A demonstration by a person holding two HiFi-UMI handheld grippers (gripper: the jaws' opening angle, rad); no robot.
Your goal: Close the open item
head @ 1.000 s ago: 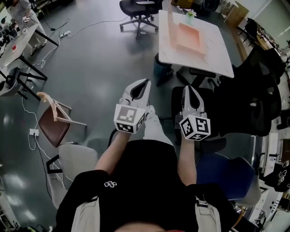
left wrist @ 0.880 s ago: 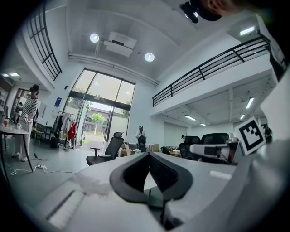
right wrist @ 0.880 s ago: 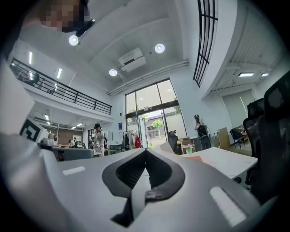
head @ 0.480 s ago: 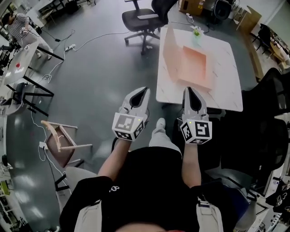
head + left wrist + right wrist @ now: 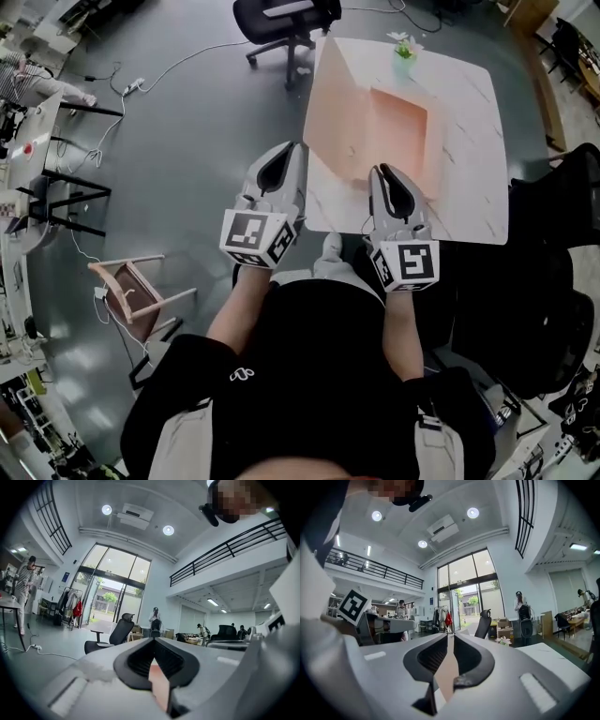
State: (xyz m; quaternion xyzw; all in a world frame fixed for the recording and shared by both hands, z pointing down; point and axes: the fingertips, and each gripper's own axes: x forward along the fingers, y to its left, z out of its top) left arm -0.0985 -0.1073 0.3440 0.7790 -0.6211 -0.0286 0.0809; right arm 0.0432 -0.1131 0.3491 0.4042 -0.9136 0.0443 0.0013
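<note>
An open pink box lies on a white table. Its lid stands upright along the left side. My left gripper hovers at the table's near left corner, just in front of the lid, with its jaws shut and empty. My right gripper hangs over the near edge, right before the box's front wall. Its jaws are opening to a thin slit, and nothing is between them. In the left gripper view and the right gripper view, pink shows through the gap behind the jaws.
A small potted plant stands at the table's far edge. A black office chair is beyond the far left corner, and another black chair stands to the right. A wooden chair lies tipped on the floor at left.
The person has stepped up to the table, so the box and table now lie right under the grippers. Both grippers have moved forward from over the floor to the table's near edge.
</note>
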